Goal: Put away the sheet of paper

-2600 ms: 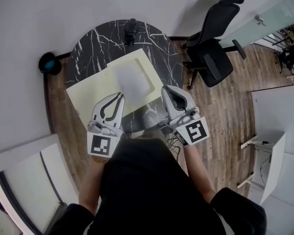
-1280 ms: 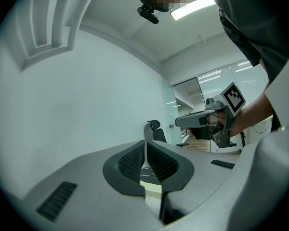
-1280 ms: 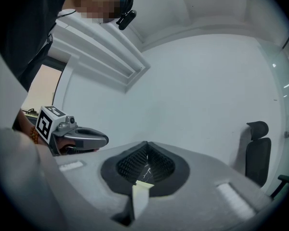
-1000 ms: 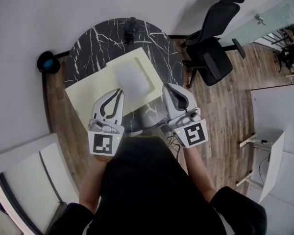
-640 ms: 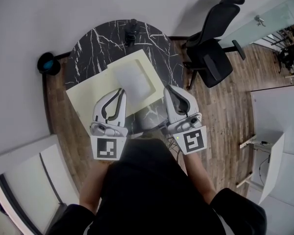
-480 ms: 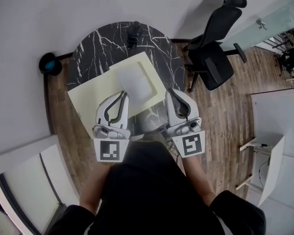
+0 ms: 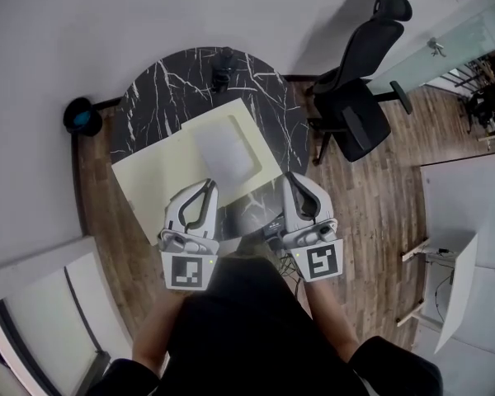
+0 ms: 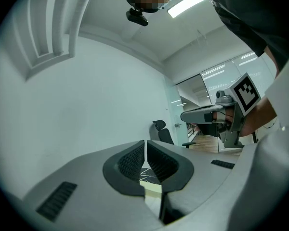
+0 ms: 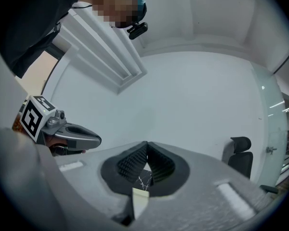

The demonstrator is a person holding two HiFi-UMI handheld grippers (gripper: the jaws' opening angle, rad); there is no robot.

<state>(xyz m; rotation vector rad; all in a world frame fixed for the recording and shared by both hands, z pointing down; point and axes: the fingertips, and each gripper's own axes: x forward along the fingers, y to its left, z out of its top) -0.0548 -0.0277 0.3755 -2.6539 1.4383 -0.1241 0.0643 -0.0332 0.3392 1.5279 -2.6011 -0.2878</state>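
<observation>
Left gripper (image 7: 208, 184): jaws together, nothing held, tips over the near edge of the mat (image 7: 153, 167). Paper (image 7: 223, 148): lies flat on the mat's right half, just beyond both tips, untouched. Right gripper (image 7: 293, 177): jaws together too, empty, just off the mat's right corner. Step, as I judge it: approach, with pickup not yet begun. Next move calls for opening one gripper, dropping to the paper's near edge and pinching it. A thin, flat sheet may resist lifting.

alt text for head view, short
Seen from above, a person holds the left gripper and right gripper, both shut, over the near edge of a round black table. White paper lies on a yellow mat there; a chair stands right.
</observation>
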